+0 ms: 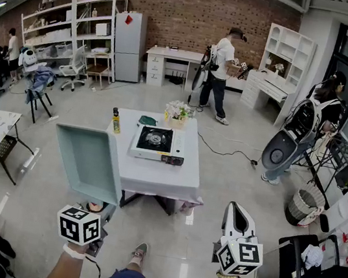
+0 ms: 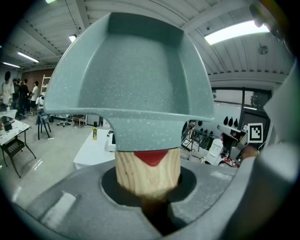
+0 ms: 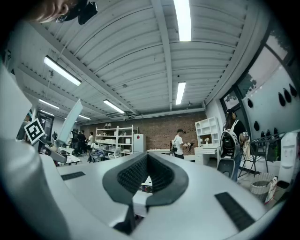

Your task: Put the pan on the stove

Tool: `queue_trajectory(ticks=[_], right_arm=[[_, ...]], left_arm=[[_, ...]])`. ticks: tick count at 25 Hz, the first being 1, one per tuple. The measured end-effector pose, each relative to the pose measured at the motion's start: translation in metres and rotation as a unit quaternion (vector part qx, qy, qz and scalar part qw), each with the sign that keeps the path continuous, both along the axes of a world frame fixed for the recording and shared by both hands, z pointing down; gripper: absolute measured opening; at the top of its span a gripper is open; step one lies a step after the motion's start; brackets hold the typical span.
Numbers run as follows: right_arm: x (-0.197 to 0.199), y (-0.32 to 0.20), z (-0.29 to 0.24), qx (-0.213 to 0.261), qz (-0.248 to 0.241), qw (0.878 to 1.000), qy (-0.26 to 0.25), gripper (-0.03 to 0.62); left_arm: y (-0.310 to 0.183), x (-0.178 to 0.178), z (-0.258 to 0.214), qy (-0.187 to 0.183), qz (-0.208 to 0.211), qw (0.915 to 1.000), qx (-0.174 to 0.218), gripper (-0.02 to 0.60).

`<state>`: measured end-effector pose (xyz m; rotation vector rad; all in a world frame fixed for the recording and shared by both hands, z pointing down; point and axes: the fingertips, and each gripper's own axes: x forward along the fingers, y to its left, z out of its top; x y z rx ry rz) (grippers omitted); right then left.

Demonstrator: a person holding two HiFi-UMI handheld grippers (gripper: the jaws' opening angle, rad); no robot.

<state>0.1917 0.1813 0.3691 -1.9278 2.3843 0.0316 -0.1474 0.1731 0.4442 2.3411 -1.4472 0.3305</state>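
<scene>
A square teal pan (image 1: 88, 161) with a wooden handle (image 2: 147, 171) stands tilted up in the air at the lower left, short of the white table (image 1: 155, 176). My left gripper (image 1: 97, 216) is shut on that handle, and in the left gripper view the pan (image 2: 131, 75) fills the upper half. The portable gas stove (image 1: 157, 143) sits in the middle of the table with nothing on its burner. My right gripper (image 1: 235, 210) hovers at the lower right, level, jaws together and nothing between them; the right gripper view shows its ribbed pads (image 3: 136, 174) meeting.
On the table's far edge are a flower pot (image 1: 178, 111), a yellow bottle (image 1: 116, 121) and a dark green item (image 1: 147, 121). A black chair (image 1: 302, 260) and a basket (image 1: 304, 207) stand to the right. Two people (image 1: 222, 74) (image 1: 306, 130) stand further off.
</scene>
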Motion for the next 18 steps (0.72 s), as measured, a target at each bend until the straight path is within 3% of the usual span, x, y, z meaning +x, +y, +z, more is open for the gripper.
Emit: queue_trajectory(ticks=[18], right_arm=[[-0.003,0.007,-0.005,0.013,-0.008,1.000,-0.005,0.000]], left_arm=[[0.007,0.010,0.003,0.008,0.013,0.9999,-0.007,0.072]])
